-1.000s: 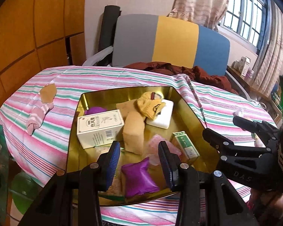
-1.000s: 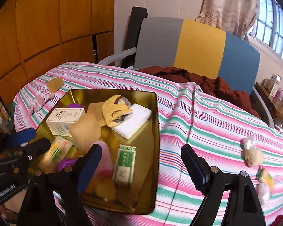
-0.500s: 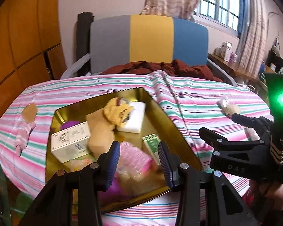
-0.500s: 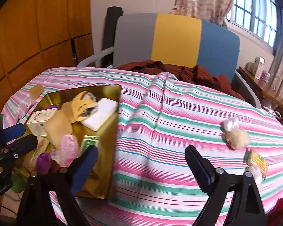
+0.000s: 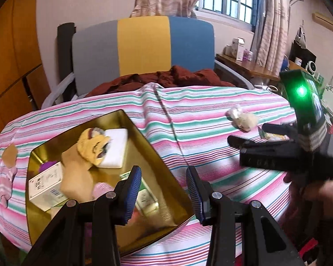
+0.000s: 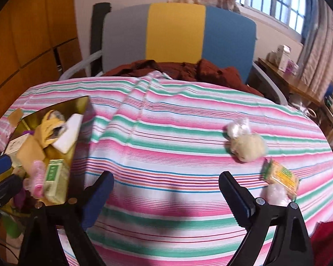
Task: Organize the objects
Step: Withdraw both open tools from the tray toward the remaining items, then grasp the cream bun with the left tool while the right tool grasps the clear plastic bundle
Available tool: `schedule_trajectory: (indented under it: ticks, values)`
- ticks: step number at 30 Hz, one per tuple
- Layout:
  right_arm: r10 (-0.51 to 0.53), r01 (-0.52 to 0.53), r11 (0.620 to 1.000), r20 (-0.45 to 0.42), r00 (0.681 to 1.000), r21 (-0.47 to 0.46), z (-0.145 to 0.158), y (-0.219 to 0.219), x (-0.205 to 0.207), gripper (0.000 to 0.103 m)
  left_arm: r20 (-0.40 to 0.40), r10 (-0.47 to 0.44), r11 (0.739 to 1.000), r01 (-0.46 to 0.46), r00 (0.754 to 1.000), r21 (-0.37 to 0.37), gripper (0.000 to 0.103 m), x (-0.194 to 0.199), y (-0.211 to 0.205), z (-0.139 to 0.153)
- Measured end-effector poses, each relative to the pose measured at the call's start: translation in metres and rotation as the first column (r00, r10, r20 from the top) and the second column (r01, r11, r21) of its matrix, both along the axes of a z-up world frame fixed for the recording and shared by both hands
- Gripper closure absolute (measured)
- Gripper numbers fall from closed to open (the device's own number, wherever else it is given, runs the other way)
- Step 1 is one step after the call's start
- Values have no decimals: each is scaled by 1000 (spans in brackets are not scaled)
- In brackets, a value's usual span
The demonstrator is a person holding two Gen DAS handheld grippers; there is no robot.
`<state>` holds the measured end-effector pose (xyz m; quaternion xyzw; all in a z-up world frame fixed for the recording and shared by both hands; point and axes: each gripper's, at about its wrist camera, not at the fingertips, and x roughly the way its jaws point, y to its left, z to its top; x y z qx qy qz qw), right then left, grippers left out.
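A gold tin tray (image 5: 157, 161) sits on the left of the striped tablecloth and holds a white box (image 5: 45, 182), a tan pad (image 5: 75, 177), a yellow cloth (image 5: 93, 144), a white block (image 5: 114, 149), a pink item and a green box (image 6: 55, 181). My left gripper (image 5: 164, 194) is open and empty above the tray's right corner. My right gripper (image 6: 166, 196) is open and empty over bare cloth. On the right lie a cream fluffy ball (image 6: 248, 147), a clear wrapper (image 6: 237, 128), a yellow-green packet (image 6: 282, 177) and a pink item (image 6: 275, 195).
A grey, yellow and blue chair back (image 5: 144, 44) with a dark red cloth (image 5: 166, 77) stands behind the table. A pink sock (image 5: 7, 184) and a tan piece (image 5: 10, 154) lie left of the tray. A wooden side table (image 5: 250, 66) stands at the right.
Both grippers have swung to the right, away from the tray, toward the loose items on the right of the table. Both stay open and empty.
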<state>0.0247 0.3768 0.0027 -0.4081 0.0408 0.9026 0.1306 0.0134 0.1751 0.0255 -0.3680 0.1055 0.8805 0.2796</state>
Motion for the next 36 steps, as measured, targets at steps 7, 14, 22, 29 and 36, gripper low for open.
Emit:
schedule_trajectory:
  ticks: [7, 14, 22, 29, 36]
  values:
    - [-114, 114, 991, 8, 993, -68, 8, 72, 6, 7, 27, -38, 999, 38, 999, -13, 61, -2, 19, -7]
    - [-353, 346, 926, -23, 935, -148, 14, 170, 22, 6, 48, -97, 995, 98, 994, -27, 61, -4, 46, -12]
    - [-590, 538, 746, -16, 807, -393, 0, 240, 61, 4, 81, -215, 976, 218, 973, -26, 61, -13, 105, -18]
    - [-628, 547, 697, -27, 778, -463, 0, 249, 71, 0, 93, -342, 937, 347, 935, -39, 61, -22, 168, -26]
    - [-614, 520, 679, -14, 789, -519, -5, 250, 72, 0, 131, -447, 890, 455, 885, -38, 59, -38, 233, -44]
